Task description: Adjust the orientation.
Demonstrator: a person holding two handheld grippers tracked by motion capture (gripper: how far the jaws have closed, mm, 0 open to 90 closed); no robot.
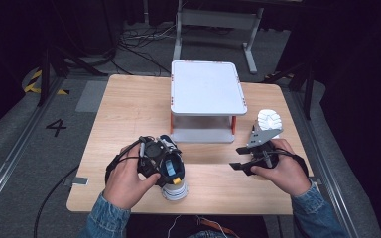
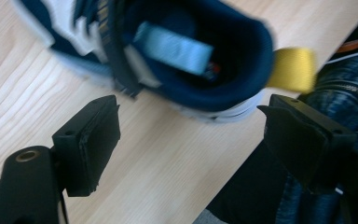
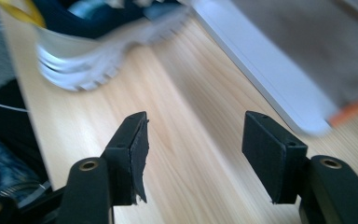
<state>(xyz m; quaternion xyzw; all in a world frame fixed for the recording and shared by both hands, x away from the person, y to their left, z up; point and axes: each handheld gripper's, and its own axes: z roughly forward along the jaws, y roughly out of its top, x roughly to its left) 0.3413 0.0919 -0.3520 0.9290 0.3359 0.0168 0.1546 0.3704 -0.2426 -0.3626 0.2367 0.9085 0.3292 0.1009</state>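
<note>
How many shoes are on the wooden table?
2. A navy and white sneaker with a yellow heel tab sits under the left gripper; a white shoe lies beside the white shelf.

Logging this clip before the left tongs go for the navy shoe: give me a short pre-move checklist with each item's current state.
1. Left tongs open: ok.
2. Nothing between the left jaws but bare table: ok.
3. Navy shoe upright on its sole: ok.
4. Shoe collar inside the jaw span: not ok, it sits ahead of the tips.
5. Right tongs open, apart from the shoe: ok.
6. White shelf free for placing: top ok; lower level cannot tell.
</note>
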